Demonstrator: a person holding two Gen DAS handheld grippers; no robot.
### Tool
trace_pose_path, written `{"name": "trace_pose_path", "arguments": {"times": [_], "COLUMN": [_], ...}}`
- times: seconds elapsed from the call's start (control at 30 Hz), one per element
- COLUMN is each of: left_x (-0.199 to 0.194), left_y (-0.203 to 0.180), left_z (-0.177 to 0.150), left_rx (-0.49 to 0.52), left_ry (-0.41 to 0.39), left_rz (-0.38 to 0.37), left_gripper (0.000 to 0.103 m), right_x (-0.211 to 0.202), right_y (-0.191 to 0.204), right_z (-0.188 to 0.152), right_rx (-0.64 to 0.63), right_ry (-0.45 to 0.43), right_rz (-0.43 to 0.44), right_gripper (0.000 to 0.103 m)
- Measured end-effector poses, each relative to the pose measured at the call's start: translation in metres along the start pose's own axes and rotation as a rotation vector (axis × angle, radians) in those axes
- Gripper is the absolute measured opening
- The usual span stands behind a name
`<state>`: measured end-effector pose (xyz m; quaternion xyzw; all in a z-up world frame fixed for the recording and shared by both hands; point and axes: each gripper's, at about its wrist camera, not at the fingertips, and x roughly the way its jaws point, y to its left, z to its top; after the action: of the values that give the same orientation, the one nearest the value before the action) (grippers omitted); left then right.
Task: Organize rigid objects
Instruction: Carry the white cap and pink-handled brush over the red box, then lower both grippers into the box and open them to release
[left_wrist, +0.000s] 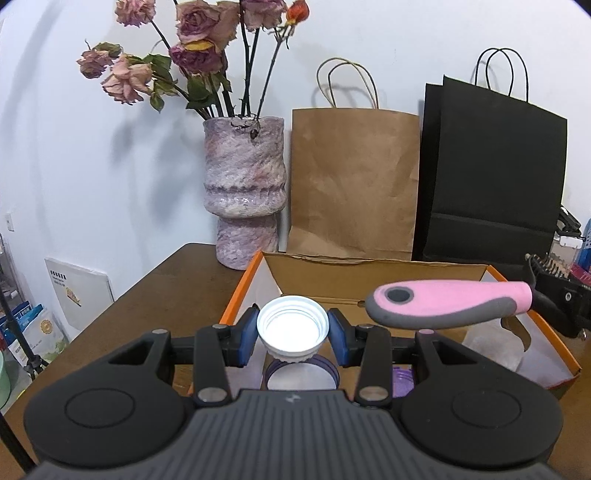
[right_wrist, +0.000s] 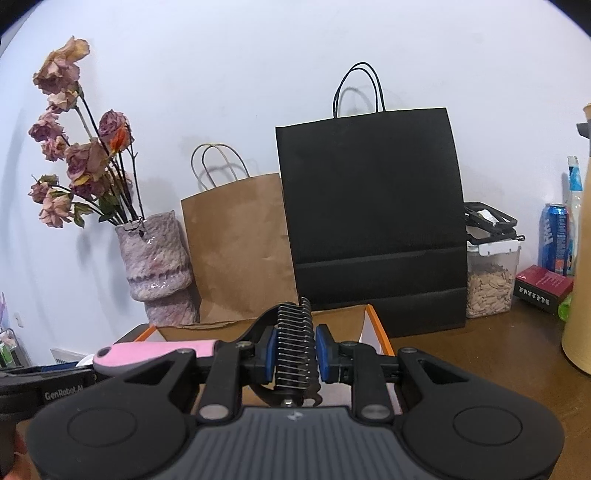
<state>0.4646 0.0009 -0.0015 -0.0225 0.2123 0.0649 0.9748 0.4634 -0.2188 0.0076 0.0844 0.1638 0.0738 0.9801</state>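
White wall stood behind a brown counter (left_wrist: 155, 295), w/ a purple vase (left_wrist: 244, 192) of dried roses (left_wrist: 192, 48) at the back, a brown paper bag (left_wrist: 354, 184) beside it and a black paper bag (left_wrist: 491, 177) to the right of that. Just in front of the bags sat an open cardboard box (left_wrist: 376, 267) w/ orange edges. Left claw (left_wrist: 293, 328) was closed on a white lid (left_wrist: 293, 326), open side facing the camera, held above the box's near left part; blue pads (left_wrist: 248, 332) pressed it on both sides. Below the lid, inside the box, lay a purple ring (left_wrist: 301, 373), and a 2nd purple piece showed just right of it, mostly hidden. Right claw (right_wrist: 295, 354) was clamped on the metal-toothed head of a pet brush (right_wrist: 293, 347), teeth upright between the pads. Its pink-and-grey handle (left_wrist: 450, 304) stuck out to the left, hanging over the box's right half, near the white lid but apart from it. Far right on the counter: a clear tub (right_wrist: 489, 277) of pale chips, a blue can (right_wrist: 554, 236), a dark red box (right_wrist: 543, 286).
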Motion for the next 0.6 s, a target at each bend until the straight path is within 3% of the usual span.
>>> {"name": "trace_pose_path", "arguments": {"times": [0.6], "left_x": [0.043], "left_y": [-0.011], "left_z": [0.007], "left_rx": [0.044], "left_ry": [0.027], "left_rz": [0.004], "left_gripper": [0.042], "right_x": [0.049], "right_y": [-0.002], "right_z": [0.005], "right_rx": [-0.037], "right_ry": [0.043], "right_rz": [-0.003], "right_gripper": [0.021]}}
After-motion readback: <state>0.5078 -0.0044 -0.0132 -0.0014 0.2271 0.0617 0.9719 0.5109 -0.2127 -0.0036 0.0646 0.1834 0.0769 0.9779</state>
